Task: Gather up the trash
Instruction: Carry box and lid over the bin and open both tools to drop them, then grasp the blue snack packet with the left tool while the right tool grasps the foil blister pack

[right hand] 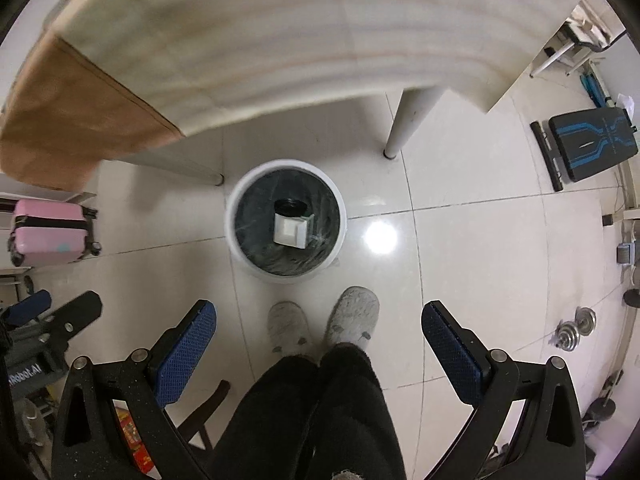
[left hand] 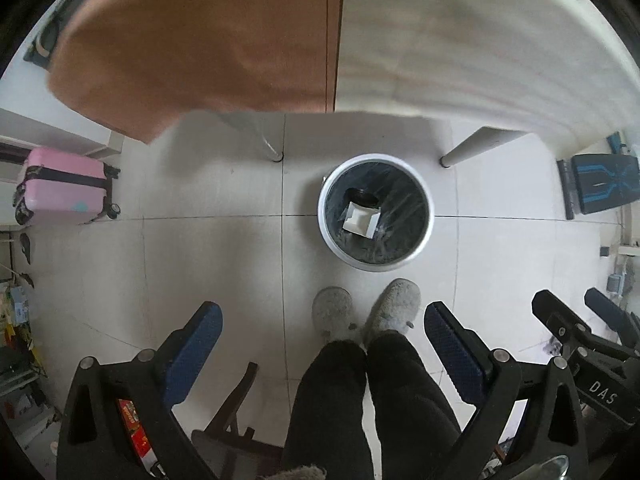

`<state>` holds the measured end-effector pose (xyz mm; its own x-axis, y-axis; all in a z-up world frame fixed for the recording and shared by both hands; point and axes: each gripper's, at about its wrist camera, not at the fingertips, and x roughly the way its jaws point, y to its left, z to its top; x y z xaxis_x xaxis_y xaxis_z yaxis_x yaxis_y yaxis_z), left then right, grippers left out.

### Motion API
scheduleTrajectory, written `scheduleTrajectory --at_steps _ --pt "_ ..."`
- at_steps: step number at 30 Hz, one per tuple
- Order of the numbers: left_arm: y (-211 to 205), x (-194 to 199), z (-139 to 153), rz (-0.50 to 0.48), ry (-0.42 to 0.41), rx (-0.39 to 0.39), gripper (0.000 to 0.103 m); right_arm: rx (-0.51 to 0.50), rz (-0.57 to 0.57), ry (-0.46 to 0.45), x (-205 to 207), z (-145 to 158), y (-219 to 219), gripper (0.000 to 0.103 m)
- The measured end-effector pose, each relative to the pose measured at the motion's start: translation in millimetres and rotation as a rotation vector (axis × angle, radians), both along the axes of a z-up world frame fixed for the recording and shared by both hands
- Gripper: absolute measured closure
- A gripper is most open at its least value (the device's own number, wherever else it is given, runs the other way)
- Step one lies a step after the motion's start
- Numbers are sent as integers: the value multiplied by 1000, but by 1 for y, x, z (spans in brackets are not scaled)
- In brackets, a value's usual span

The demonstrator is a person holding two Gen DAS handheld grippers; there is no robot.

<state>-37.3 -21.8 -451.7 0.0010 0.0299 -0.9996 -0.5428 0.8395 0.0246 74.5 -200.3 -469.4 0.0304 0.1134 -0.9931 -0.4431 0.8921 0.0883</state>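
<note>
A white trash bin [left hand: 332, 240] with a dark liner stands on the floor under the table edge; it also shows in the right wrist view [right hand: 236, 248]. Inside lie a white square box [left hand: 360, 221] [right hand: 291, 233] and a dark round lid [left hand: 361, 197] [right hand: 291, 205]. My left gripper [left hand: 322, 336] is open and empty, held above the floor near the person's slippers. My right gripper [right hand: 319, 336] is open and empty too. The right gripper [left hand: 576, 312] shows at the right edge of the left wrist view, and the left gripper [right hand: 56, 308] at the left edge of the right wrist view.
A table [left hand: 460, 40] [right hand: 280, 40] with an orange cloth [left hand: 192, 36] [right hand: 68, 120] overhangs the bin. Table legs [left hand: 476, 146] [right hand: 408, 120] stand beside it. A pink suitcase [left hand: 60, 186] [right hand: 48, 226] is at left, a workout bench [left hand: 600, 184] [right hand: 592, 142] at right. Dumbbells [right hand: 572, 330] lie at right.
</note>
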Motion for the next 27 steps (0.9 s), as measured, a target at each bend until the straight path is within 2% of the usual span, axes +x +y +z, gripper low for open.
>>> scheduleTrajectory --at_steps 6,10,13,17,21,25,27 --pt "1 -10 75 6 -62 -23 0 51 -22 1 -15 100 -6 0" --pt "9 5 125 4 -142 0 0 103 -55 -15 -12 156 -9 0" --pt "22 29 154 11 -207 17 0 137 -97 -47 5 194 -9 0" --pt "38 78 189 2 -271 56 0 176 -173 -110 53 237 -17 0" --pt "53 138 192 29 -279 13 0 207 -266 -117 119 258 -29 0" --pt "65 202 172 73 -286 -109 0 228 -323 -102 187 250 -35 0" --pt "67 237 156 96 -277 -161 3 231 -339 -84 221 235 -33 0"
